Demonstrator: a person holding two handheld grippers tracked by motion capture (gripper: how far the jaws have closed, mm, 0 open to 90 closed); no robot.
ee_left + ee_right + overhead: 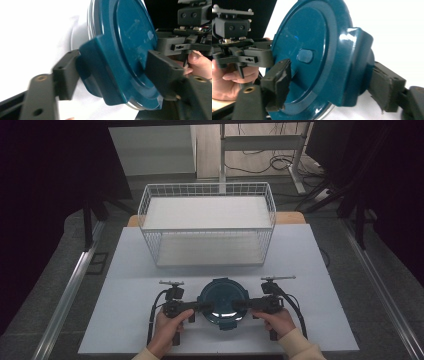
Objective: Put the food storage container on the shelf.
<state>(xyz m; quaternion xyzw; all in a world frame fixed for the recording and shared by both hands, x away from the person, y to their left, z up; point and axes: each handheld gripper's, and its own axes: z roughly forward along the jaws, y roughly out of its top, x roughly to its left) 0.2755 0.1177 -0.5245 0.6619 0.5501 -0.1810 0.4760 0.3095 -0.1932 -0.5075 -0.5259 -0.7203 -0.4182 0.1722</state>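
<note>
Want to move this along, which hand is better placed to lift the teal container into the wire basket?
Neither clearly: left tongs and right tongs each clamp a side clip of the teal container, equally far from the wire basket. A two-handed lift looks best.

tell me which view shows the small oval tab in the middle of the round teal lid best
The right gripper view: the small oval tab on the round teal lid faces the camera, sharp. The left gripper view shows it slanted and blurred; the high view makes it too small to tell.
</note>
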